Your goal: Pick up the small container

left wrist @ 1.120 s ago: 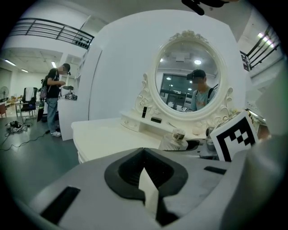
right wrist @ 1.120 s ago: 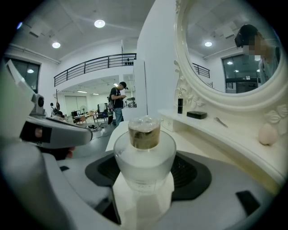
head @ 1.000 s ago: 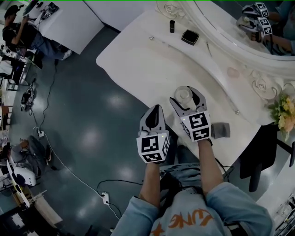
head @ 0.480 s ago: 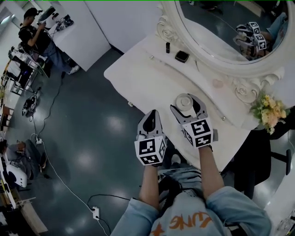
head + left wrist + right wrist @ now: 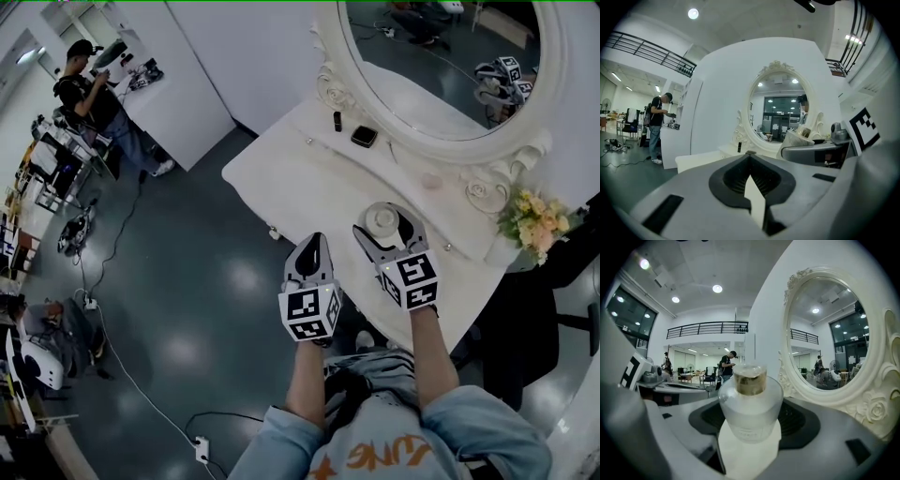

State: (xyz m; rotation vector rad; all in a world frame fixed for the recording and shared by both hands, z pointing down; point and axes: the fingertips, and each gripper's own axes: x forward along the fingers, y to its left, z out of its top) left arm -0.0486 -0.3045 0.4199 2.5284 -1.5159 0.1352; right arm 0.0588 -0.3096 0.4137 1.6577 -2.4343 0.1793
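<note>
The small container (image 5: 382, 219) is a frosted glass bottle (image 5: 750, 401) with a gold cap, standing upright. My right gripper (image 5: 383, 223) is shut on it, one jaw on each side of its body, above the front part of the white vanity table (image 5: 300, 178). Whether its base touches the table I cannot tell. My left gripper (image 5: 313, 247) hangs beside it to the left, just off the table's front edge, shut with nothing in it (image 5: 753, 187). In the left gripper view the right gripper and the bottle (image 5: 802, 138) show at the right.
An oval mirror (image 5: 441, 66) in an ornate white frame stands at the table's back. A black compact (image 5: 364, 136) and a small dark bottle (image 5: 337, 121) lie near it. Flowers (image 5: 532, 220) stand at the right. A person (image 5: 94, 94) works at a far table; cables cross the floor.
The head view has swung, so more of the mirror and the room shows. The right gripper stays shut on the container and the left gripper stays beside it.
</note>
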